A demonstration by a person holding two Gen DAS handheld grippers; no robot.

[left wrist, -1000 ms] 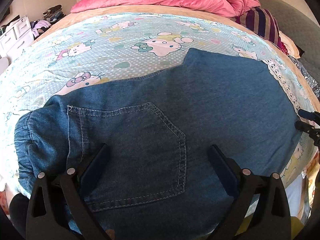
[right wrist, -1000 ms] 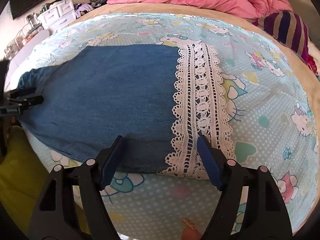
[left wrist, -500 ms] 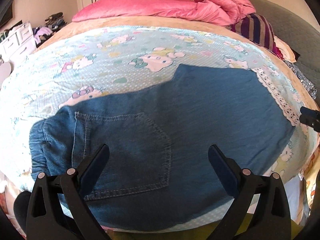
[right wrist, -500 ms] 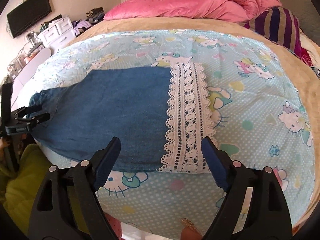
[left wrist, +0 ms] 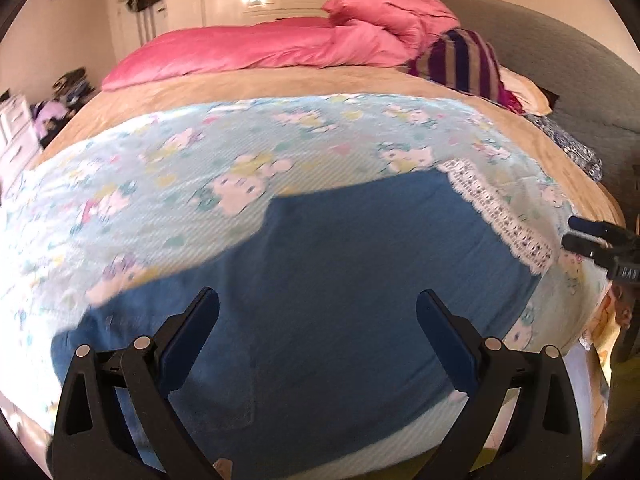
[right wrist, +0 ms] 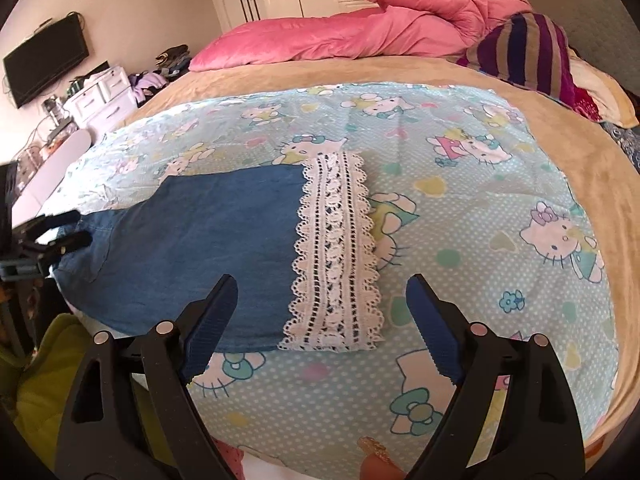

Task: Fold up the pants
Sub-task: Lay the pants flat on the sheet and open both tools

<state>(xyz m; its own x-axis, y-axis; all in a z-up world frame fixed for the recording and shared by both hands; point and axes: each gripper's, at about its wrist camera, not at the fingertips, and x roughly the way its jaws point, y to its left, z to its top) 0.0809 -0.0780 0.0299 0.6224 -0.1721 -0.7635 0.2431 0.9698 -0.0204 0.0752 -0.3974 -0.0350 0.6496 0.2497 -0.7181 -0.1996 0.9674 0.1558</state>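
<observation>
The blue denim pants (left wrist: 340, 280) lie flat on a cartoon-cat bedsheet (left wrist: 180, 168), folded lengthwise, with a white lace cuff (left wrist: 504, 224) at the right end. In the right wrist view the same pants (right wrist: 208, 248) end in the lace cuff (right wrist: 336, 256). My left gripper (left wrist: 318, 312) hovers above the waist end, open, holding nothing. My right gripper (right wrist: 322, 300) hangs above the cuff's near edge; its jaws are opening and nothing is between them. Each gripper shows at the edge of the other's view: the right gripper (left wrist: 600, 244) and the left gripper (right wrist: 52, 236).
A pink duvet (right wrist: 360, 36) and a striped pillow (right wrist: 524, 48) lie at the head of the bed. A tan blanket (right wrist: 600, 184) borders the sheet. White drawers (right wrist: 104, 96) and a wall screen (right wrist: 44, 60) stand at the left. Something yellow-green (right wrist: 44, 384) sits below the bed's near edge.
Both grippers have lifted and drawn back from the pants, so more of the bed shows. The right gripper's jaws stand wider than before. The pants lie where they were.
</observation>
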